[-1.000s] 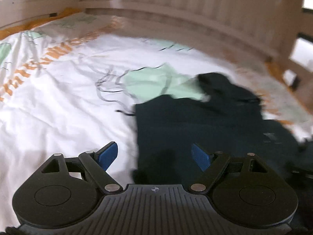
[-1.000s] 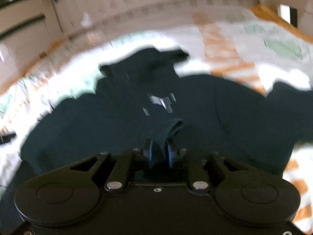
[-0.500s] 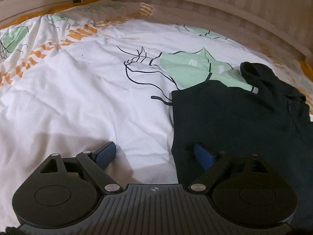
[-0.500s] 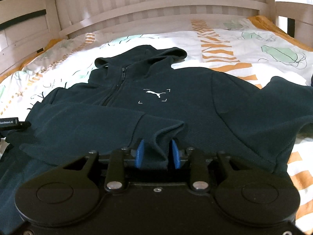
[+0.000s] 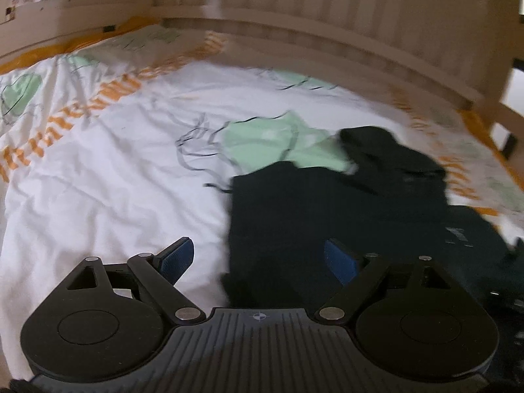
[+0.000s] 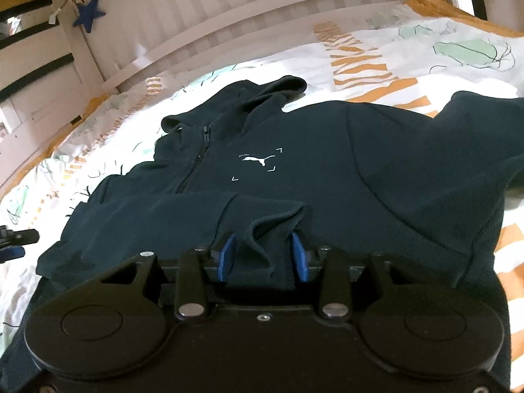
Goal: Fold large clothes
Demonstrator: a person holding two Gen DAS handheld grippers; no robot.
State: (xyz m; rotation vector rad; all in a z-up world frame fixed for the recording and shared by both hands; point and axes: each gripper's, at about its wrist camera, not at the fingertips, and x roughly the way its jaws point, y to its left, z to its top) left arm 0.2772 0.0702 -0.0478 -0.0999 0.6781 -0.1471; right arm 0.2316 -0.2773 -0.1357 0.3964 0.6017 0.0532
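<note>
Both grippers are standing apart: the right gripper (image 6: 263, 255) has just been opening around the hoodie (image 6: 327, 170) sleeve cuff (image 6: 262, 229); the left gripper (image 5: 258, 258) is gaping wide over the hoodie's edge and duvet (image 5: 114, 180).

Your hoodie (image 6: 327, 170) is a deep navy, almost black in the blurred left view, with a small white leaping-cat logo (image 6: 257, 160) framed by thin white corner marks. The duvet (image 5: 108, 177) under it is white, printed with mint-green shapes outlined in loose black scribbles and bands of orange dashes. Your gripper bodies are black with bright blue pads (image 6: 299, 255). The slatted bed rail (image 6: 229, 16) is cream, and a dark blue star (image 6: 89, 13) hangs on it.
</note>
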